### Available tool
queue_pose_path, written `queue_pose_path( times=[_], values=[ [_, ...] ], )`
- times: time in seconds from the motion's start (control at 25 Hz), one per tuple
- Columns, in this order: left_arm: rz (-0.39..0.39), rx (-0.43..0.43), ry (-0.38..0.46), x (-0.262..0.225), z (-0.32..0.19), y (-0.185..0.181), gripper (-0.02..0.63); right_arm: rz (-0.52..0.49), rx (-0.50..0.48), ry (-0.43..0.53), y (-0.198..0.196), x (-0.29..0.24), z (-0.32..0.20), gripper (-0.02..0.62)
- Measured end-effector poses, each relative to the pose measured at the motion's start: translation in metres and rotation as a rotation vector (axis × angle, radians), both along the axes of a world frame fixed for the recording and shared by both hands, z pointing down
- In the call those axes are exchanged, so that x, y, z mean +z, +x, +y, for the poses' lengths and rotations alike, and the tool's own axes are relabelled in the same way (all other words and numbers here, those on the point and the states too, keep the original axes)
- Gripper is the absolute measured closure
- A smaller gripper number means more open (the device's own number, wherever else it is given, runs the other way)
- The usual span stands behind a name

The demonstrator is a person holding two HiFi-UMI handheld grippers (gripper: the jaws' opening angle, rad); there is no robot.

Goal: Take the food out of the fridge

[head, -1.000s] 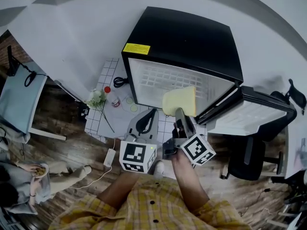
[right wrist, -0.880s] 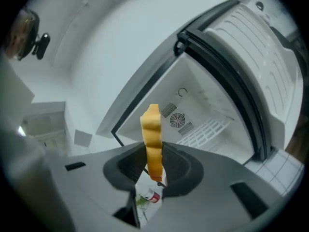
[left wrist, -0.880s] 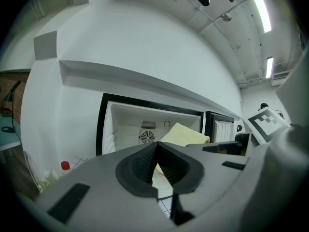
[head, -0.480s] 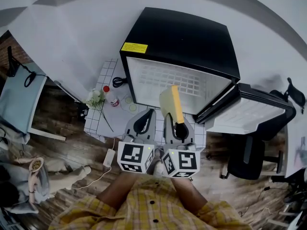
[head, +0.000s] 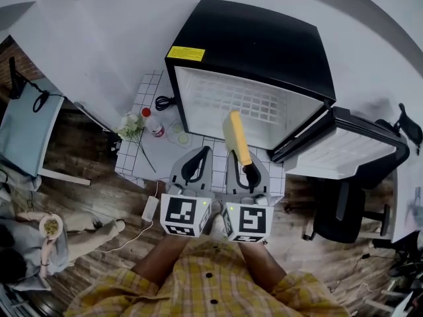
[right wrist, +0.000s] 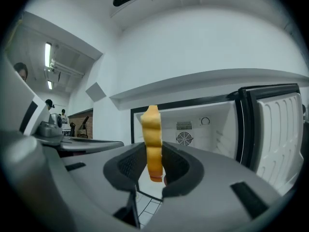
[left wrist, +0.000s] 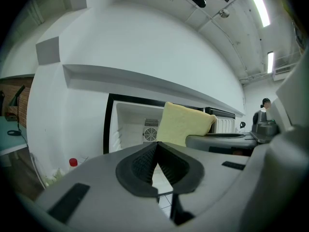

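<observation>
The black fridge (head: pixel 258 41) stands open, its white inside (head: pixel 231 107) bare and its door (head: pixel 344 156) swung out to the right. My right gripper (head: pixel 243 162) is shut on a yellow slice of food (head: pixel 236 136), held edge-up in front of the opening. In the right gripper view the slice (right wrist: pixel 151 141) stands upright between the jaws of that gripper (right wrist: pixel 150 161). My left gripper (head: pixel 201 156) hangs close beside it on the left, shut and empty. In the left gripper view the left gripper (left wrist: pixel 157 146) has its tips together, and the slice (left wrist: pixel 186 124) shows flat-on just beyond.
A white tiled mat (head: pixel 142 101) left of the fridge carries a red-capped bottle (head: pixel 153 125), a bunch of flowers (head: pixel 130 125) and a black cord (head: pixel 165 102). A black office chair (head: pixel 344 216) stands under the door. A seated person with a bowl (head: pixel 49 226) is at lower left.
My right gripper has rolled, so the slice went from flat-faced to edge-on. It also shifted left, next to the left gripper. The left gripper has hardly moved.
</observation>
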State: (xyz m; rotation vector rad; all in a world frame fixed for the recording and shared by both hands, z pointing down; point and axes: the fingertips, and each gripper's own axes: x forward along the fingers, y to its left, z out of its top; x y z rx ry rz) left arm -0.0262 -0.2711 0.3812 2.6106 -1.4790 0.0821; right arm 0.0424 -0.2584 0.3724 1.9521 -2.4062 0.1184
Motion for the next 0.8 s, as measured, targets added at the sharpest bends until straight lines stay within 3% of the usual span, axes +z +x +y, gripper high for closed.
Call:
queue_pose_path(
  times=[0.8],
  values=[
    [-0.009,-0.001,0.016,-0.0069,0.0002,0.0004,0.598,-0.003,0.001,-0.016,-0.0025,0.0038,-0.0017,0.505]
  ],
)
